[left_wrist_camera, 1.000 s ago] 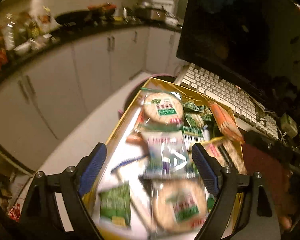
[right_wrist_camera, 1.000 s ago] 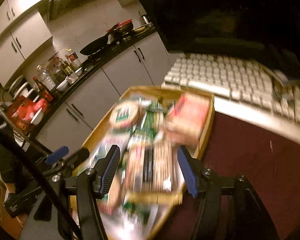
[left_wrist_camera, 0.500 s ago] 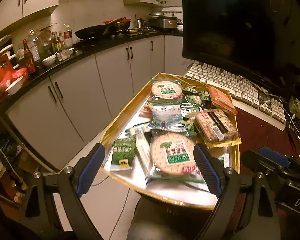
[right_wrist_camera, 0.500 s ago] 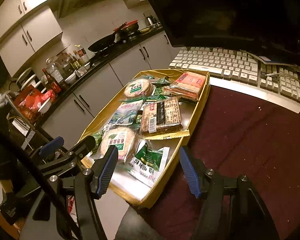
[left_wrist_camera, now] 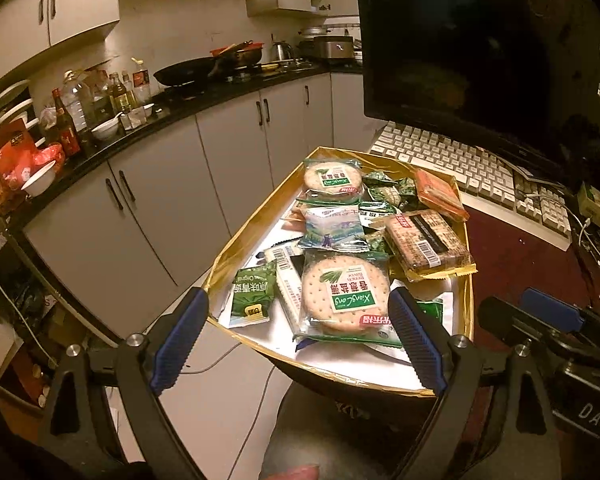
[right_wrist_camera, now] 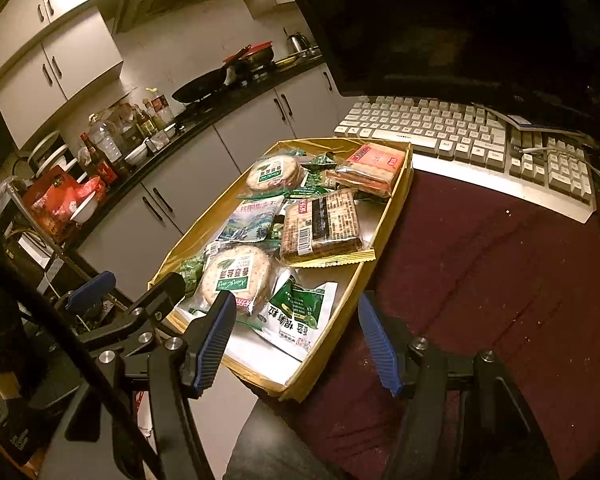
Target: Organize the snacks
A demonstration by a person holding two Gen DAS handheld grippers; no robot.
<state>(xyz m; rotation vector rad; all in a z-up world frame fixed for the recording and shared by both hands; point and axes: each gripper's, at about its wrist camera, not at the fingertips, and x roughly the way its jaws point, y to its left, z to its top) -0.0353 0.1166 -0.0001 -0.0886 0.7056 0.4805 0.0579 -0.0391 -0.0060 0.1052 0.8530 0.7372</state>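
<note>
Snacks sat piled in gold tray (right_wrist_camera: 396, 196) at tabletop (right_wrist_camera: 500, 264) edge beside keyboard (right_wrist_camera: 460, 128); left gripper (left_wrist_camera: 298, 344) and right gripper (right_wrist_camera: 296, 340) jaws both wide, holding nothing.

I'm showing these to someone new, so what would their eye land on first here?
Probably the gold tray heaped with snack packets at the desk's left edge, its near end hanging over the edge, with a round cracker pack closest. Both open tools, the left tool and the right tool, frame it. Behind sit a white keyboard and a dark monitor.
</note>
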